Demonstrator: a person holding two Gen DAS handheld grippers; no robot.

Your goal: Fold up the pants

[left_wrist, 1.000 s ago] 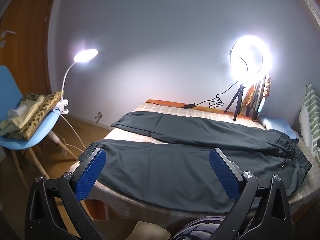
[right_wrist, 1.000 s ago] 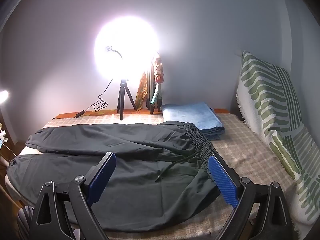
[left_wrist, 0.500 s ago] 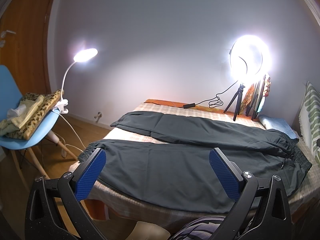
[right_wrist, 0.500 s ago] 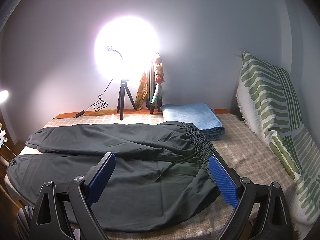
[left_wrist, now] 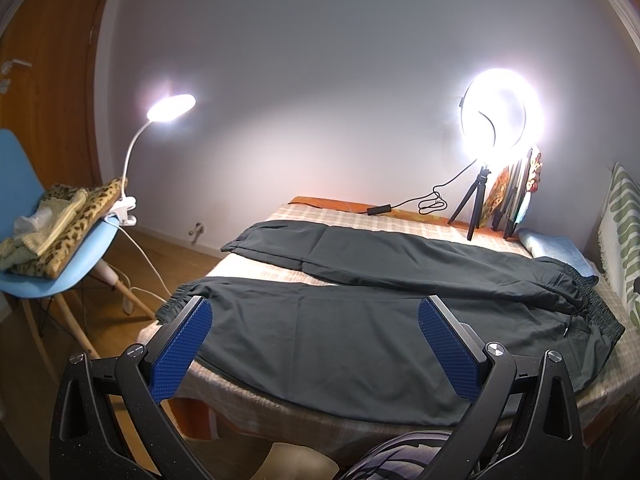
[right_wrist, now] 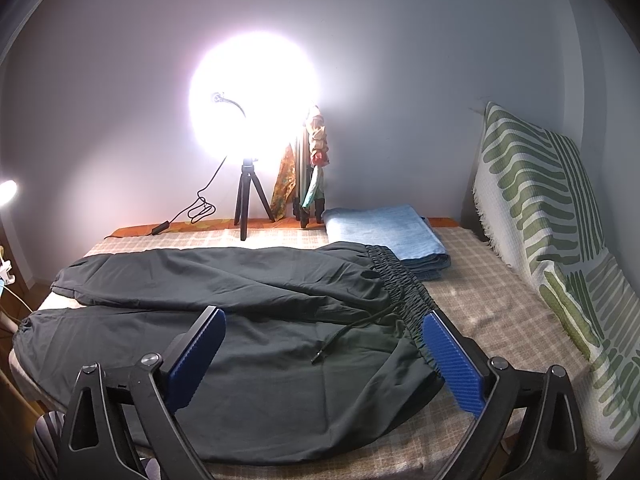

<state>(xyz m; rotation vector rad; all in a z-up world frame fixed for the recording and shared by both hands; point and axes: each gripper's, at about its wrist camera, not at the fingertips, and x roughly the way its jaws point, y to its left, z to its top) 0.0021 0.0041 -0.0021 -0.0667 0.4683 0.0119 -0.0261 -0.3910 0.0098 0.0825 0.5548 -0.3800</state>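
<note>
Dark grey pants [left_wrist: 360, 320] lie spread flat on the checked bed, legs apart and pointing left, elastic waistband [right_wrist: 404, 284] with a loose drawstring at the right. My left gripper [left_wrist: 316, 344] is open and empty, held above the near leg at the bed's front edge. My right gripper [right_wrist: 324, 356] is open and empty, held above the waist end of the pants [right_wrist: 240, 320], its right finger near the waistband. Neither touches the cloth.
A lit ring light on a tripod [left_wrist: 476, 208] and its cable stand at the bed's far edge. A folded blue towel [right_wrist: 384, 232] lies beyond the waistband. A green striped cushion [right_wrist: 552, 240] leans at the right. A blue chair [left_wrist: 48, 272] with clothes and a clip lamp stands left.
Both grippers have stayed open and nearly still; the views have shifted only slightly. The pants have not moved.
</note>
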